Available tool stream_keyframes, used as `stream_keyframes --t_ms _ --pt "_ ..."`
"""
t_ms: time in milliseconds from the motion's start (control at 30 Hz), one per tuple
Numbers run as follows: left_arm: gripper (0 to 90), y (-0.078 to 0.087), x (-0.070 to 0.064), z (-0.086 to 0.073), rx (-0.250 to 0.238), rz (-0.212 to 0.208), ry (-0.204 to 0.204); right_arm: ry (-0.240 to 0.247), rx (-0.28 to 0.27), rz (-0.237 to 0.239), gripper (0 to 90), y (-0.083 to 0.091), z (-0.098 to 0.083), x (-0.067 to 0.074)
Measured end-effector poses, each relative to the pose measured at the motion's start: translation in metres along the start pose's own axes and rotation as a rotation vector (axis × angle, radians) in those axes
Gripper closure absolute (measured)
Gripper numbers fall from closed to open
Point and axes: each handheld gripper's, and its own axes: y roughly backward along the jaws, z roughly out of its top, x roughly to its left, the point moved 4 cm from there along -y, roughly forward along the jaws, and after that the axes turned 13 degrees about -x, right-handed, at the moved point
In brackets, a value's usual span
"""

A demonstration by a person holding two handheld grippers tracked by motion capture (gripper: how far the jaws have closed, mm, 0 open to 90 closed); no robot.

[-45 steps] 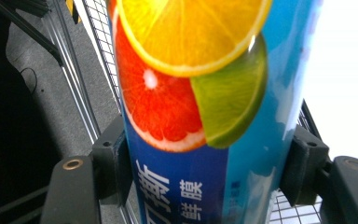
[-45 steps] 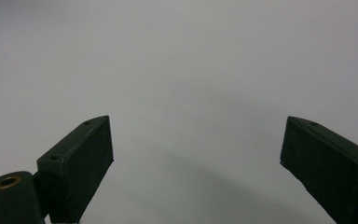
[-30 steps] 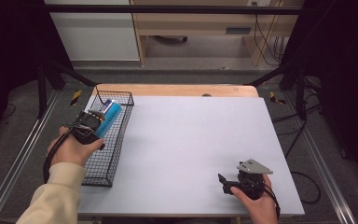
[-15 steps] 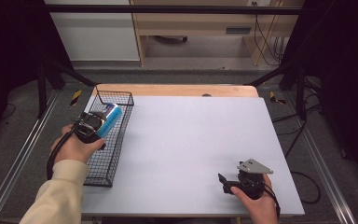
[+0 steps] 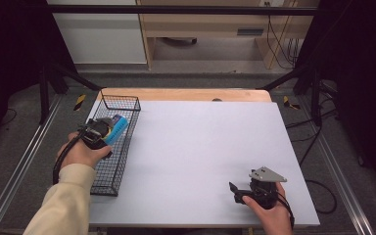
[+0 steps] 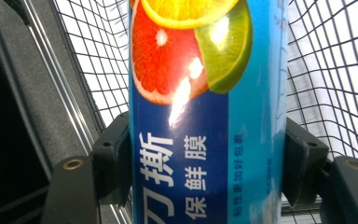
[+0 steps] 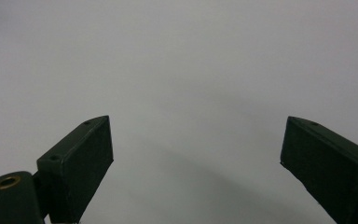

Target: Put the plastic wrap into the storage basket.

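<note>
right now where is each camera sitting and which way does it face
high view: above the person's side, facing forward and down on the table; both forearms, left gripper, right gripper.
left gripper view: on the left gripper, along its jaws clamped on the blue box, wire basket behind.
right gripper view: on the right gripper, open jaws over bare table.
shared: box and basket, high and left gripper views.

The table in front of me was a pale grey-white sheet, with a strip of bare wood showing along the edge farthest from my hands. A black wire basket stood on it at the left edge, right by my left gripper. My right gripper sat near the right front corner, well apart from the basket.
</note>
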Motion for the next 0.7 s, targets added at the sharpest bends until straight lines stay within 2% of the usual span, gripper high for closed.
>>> stream_keyframes --t_ms 700 --pt "31.9 -0.019 -0.003 0.001 0.063 -0.008 -0.006 -0.002 -0.004 0.006 9.6 0.001 0.001 0.0"
